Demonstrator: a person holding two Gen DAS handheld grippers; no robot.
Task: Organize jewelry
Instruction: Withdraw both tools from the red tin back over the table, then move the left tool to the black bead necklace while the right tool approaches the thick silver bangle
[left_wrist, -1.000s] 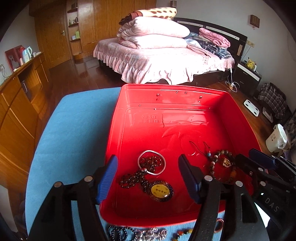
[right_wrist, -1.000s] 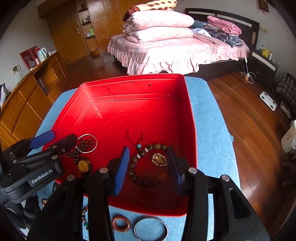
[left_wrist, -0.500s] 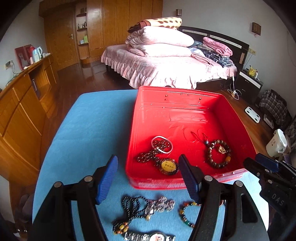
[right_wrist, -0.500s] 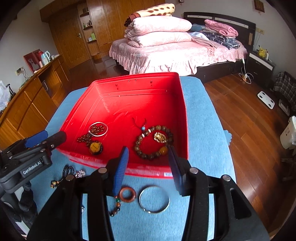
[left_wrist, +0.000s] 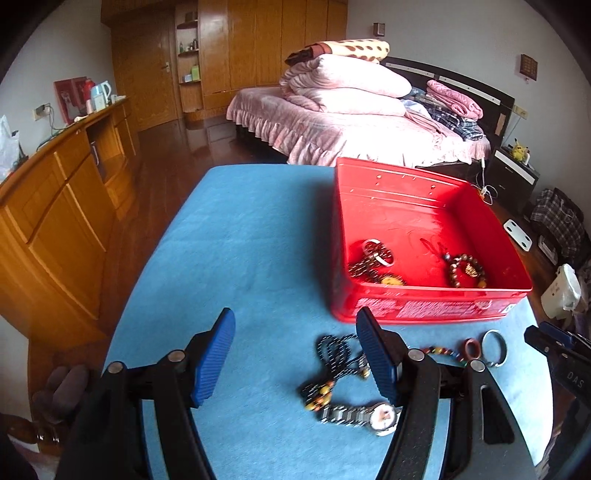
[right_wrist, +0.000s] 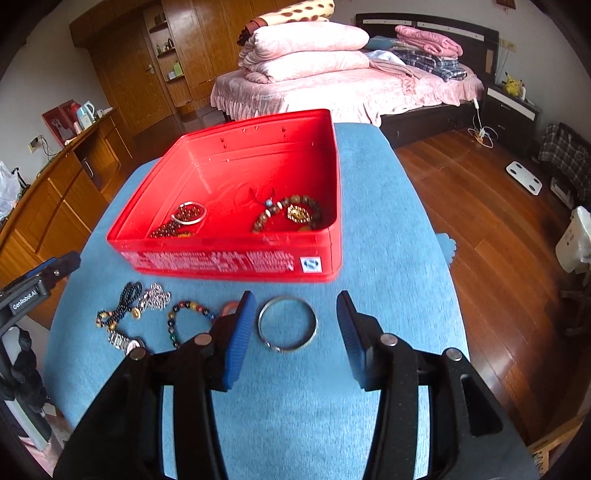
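Note:
A red box (left_wrist: 424, 306) (right_wrist: 229, 262) stands on the blue table and holds a brown bead bracelet (left_wrist: 466, 266) (right_wrist: 291, 216), a silver ring (right_wrist: 189, 217) and a dark bead chain. In front of it lie a silver bangle (right_wrist: 287, 323) (left_wrist: 494, 347), an orange ring (left_wrist: 472, 347), a coloured bead bracelet (right_wrist: 186, 314), a black bead necklace (left_wrist: 334, 350) (right_wrist: 127, 297) and a watch (left_wrist: 364, 415) (right_wrist: 122, 341). My left gripper (left_wrist: 295, 356) is open and empty, left of the necklace. My right gripper (right_wrist: 295, 332) is open and empty above the bangle.
The blue table top (left_wrist: 240, 258) drops off at its left and right edges. A wooden cabinet (left_wrist: 55, 221) runs along the left. A bed (left_wrist: 351, 136) with pink bedding stands behind the table. The floor to the right is wooden (right_wrist: 498, 240).
Both grippers have pulled back out of the red box toward the near table edge. The loose jewelry in front of the box has come into view. Both stay open.

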